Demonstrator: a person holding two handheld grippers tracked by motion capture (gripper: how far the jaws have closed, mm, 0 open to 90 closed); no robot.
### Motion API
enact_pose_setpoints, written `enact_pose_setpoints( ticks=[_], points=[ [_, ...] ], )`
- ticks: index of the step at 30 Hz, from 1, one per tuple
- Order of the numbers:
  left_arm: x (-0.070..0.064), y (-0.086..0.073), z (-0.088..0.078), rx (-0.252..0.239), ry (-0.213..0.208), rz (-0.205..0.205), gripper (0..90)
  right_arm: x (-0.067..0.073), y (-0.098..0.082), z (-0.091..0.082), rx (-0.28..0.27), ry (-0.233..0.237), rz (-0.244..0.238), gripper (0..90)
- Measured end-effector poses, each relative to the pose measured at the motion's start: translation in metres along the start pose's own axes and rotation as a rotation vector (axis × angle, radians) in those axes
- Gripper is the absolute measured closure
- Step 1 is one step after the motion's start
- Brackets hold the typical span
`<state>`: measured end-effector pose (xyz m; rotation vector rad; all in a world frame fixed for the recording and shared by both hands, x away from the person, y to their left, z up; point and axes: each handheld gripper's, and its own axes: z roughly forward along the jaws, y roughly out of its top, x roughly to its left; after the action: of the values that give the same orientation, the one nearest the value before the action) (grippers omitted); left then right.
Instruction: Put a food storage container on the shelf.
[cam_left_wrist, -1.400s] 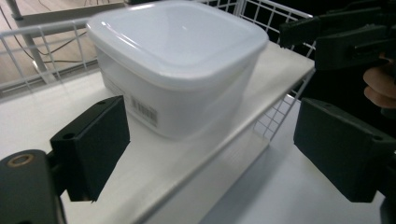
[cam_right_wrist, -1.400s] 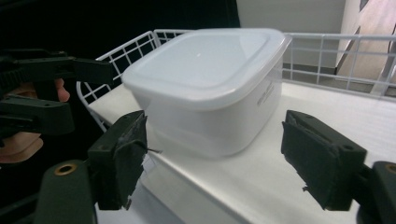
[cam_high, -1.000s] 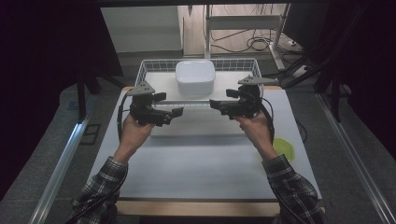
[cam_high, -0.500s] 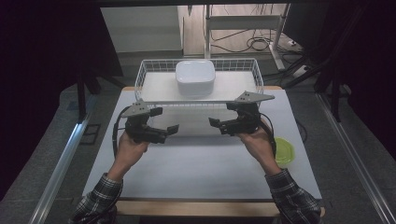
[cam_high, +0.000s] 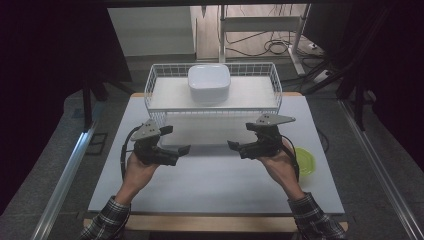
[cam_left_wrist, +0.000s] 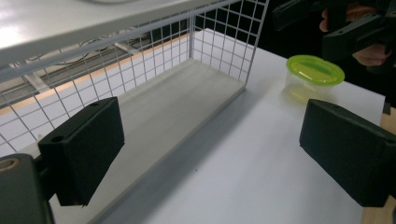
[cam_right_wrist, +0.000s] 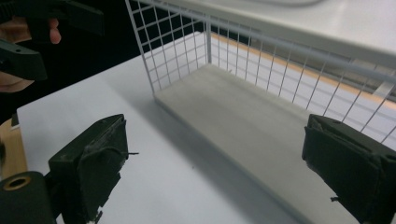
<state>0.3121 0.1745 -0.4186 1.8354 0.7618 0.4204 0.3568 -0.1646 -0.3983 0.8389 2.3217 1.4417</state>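
One white wire-mesh shelf rack (cam_high: 215, 107) is counted ahead of the jaws, and one white rounded-square bowl (cam_high: 209, 82) on it. One clear round container with a lime-green lid (cam_high: 305, 161) is seen. Two black handheld two-jaw grippers are counted.

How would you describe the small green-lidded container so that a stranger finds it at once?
Start at the white wire shelf at the far side of the table. Come toward the table's right edge, beside the right gripper. The container there is small, round and clear, the one bright green thing.

left gripper (cam_left_wrist: 210, 154) jaws wide apart, empty; wire rack (cam_left_wrist: 154, 93) ahead; green-lidded container (cam_left_wrist: 314, 74) beyond.
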Motion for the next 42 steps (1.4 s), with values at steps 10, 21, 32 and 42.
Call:
enact_pose_setpoints(
  ticks=[10, 21, 32, 42],
  points=[
    [-0.008, -0.031, 0.004, 0.072, -0.003, 0.003, 5.3, 0.002, -0.022, -0.007, 0.010, 0.016, 0.007, 2.9],
    [-0.010, -0.059, 0.002, 0.070, -0.011, -0.039, 3.5, 0.013, -0.044, -0.004, 0.040, 0.033, -0.038, 0.0],
    [-0.023, -0.075, 0.006, 0.095, 0.010, -0.005, 1.2, 0.018, -0.069, -0.002, 0.049, 0.055, -0.017, 1.6],
    [-0.032, -0.089, 0.004, 0.123, 0.010, 0.009, 0.9, 0.023, -0.091, -0.002, 0.099, 0.040, -0.009, 2.1]
  ],
)
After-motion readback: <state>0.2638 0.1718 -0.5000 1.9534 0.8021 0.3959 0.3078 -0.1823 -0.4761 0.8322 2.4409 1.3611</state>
